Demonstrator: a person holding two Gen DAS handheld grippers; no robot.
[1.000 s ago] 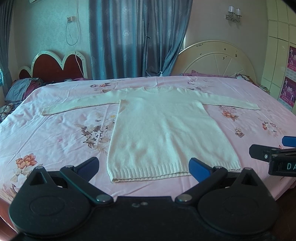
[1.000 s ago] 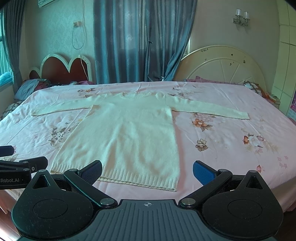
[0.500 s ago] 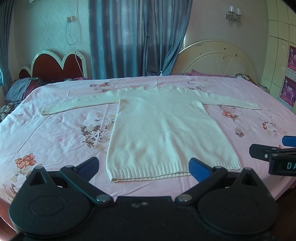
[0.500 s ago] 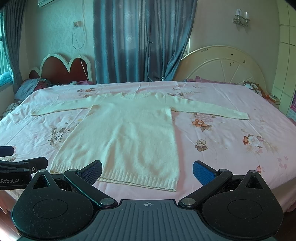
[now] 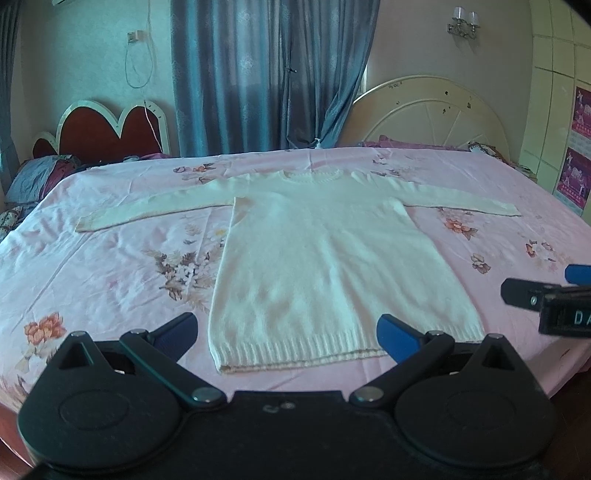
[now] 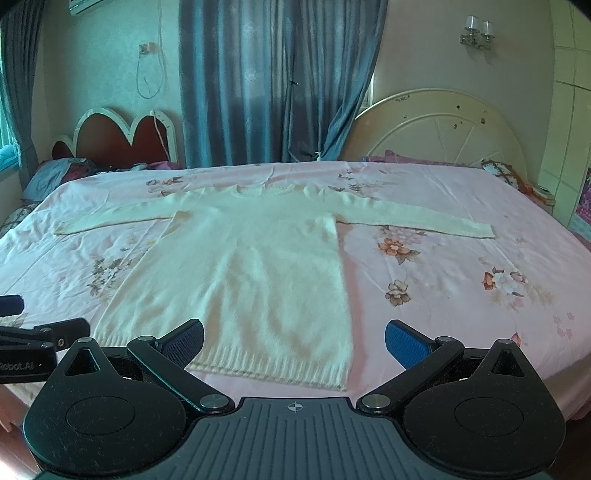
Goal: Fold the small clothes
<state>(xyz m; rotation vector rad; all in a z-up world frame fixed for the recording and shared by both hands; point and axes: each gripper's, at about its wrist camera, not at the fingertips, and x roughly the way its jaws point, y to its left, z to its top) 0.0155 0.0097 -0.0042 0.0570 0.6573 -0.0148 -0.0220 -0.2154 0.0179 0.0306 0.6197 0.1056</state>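
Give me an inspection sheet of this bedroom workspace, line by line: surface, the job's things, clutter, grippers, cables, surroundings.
Surface: bed with pink floral sheet, lightly wrinkled.
Job's things: cream sweater laid flat, unfolded, sleeves spread to both sides, ribbed hem nearest the cameras.
Clutter: pillows by the far headboards; nothing seen on the sheet near the sweater.
Grippers: left hand-held gripper open, empty, at the hem; right hand-held gripper open, empty, at the hem.
Cables: cord hanging from a wall socket.
Surroundings: blue curtains, red heart-shaped headboard, cream round headboard, wall lamp.

The left gripper is cut off by the frame edge.
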